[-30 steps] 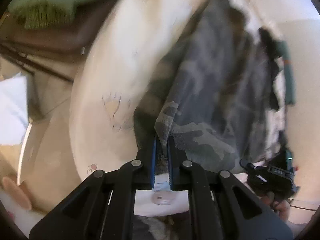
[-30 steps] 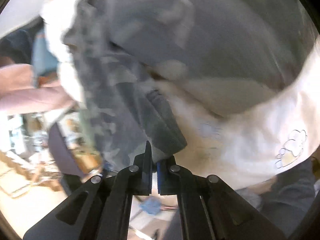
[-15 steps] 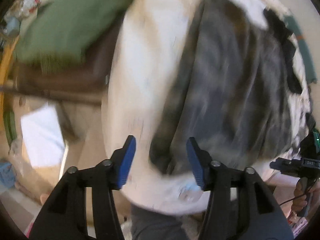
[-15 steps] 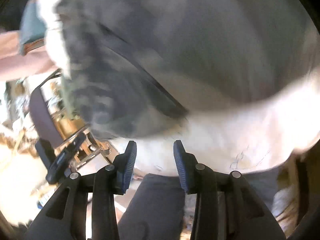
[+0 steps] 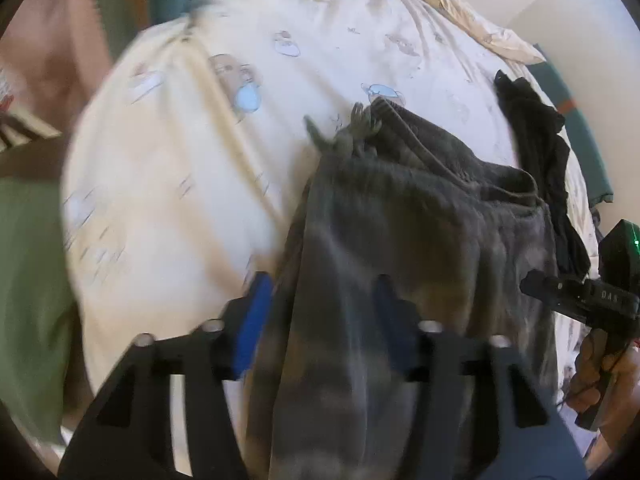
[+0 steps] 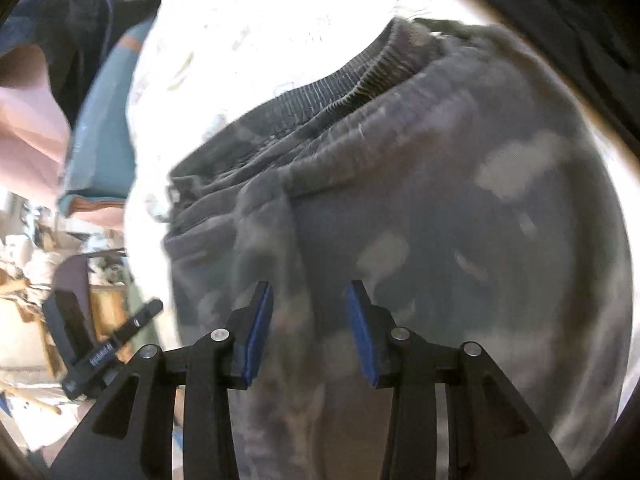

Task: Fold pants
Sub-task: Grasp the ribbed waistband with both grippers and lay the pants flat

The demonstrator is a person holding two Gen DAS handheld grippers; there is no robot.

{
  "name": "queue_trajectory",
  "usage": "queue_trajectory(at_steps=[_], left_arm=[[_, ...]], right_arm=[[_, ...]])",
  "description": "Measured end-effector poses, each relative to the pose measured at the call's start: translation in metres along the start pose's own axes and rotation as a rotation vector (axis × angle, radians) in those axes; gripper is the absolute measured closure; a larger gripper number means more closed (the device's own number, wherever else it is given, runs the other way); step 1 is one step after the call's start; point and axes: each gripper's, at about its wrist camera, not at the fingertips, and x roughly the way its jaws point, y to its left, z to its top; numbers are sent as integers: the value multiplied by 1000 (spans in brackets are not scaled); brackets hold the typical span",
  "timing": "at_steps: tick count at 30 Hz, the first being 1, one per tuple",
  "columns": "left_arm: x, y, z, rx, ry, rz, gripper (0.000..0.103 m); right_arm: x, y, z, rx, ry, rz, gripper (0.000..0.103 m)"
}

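Note:
Grey camouflage pants [image 5: 420,220] lie flat on a cream bedsheet [image 5: 180,160] printed with cartoons, ribbed waistband [image 5: 440,148] at the far end. My left gripper [image 5: 322,292] hovers over the pants' left edge. Its jaws are closing with cloth under the gap, and the pads do not press on it. In the right wrist view the pants [image 6: 440,200] fill the frame, waistband [image 6: 348,76] on top. My right gripper [image 6: 309,292] stands open above the cloth near a seam, gripping nothing. Each gripper shows in the other's view: the right gripper [image 5: 580,300], the left gripper [image 6: 108,348].
A black garment [image 5: 536,128] and a teal cloth [image 5: 576,120] lie at the bed's right side. A green cushion [image 5: 28,280] sits off the bed to the left. A hand [image 5: 600,364] holds the right gripper. Room clutter [image 6: 40,280] lies beyond the bed.
Both grippers were shut on the pants' edge a second ago. They let go, opened, and swept along the pants toward the waistband end.

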Motion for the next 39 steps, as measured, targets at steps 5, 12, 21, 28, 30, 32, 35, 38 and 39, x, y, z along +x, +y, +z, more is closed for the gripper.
queue_trajectory(at_steps=[5,12,21,28,30,32,35,38,39], left_arm=[[22,-11,30,59,12,0,81],[4,-18,29,160,-18,43,103],[3,12,36,-39,-39,24,102],[14,4,46,-9,8,44,60],[15,0,51,12,9,45,60],[21,-2,56,11,25,32,60],[33,-11,61,46,45,47,60],[30,-25,64,108,-1,35,77],[29,-29,65,130,-12,47,89]], right_arm=[[20,2,17,-80,24,23,63],[20,25,29,-169,18,23,100],[13,0,31,-137,-13,0,101],[8,-11,39,-60,22,18,87],[1,-6,39,-87,6,37,87],[-5,-4,42,-92,2,69,87],[6,-1,49,-92,15,35,87],[16,-2,54,-82,29,33,87],[16,2,53,-110,25,7,87]])
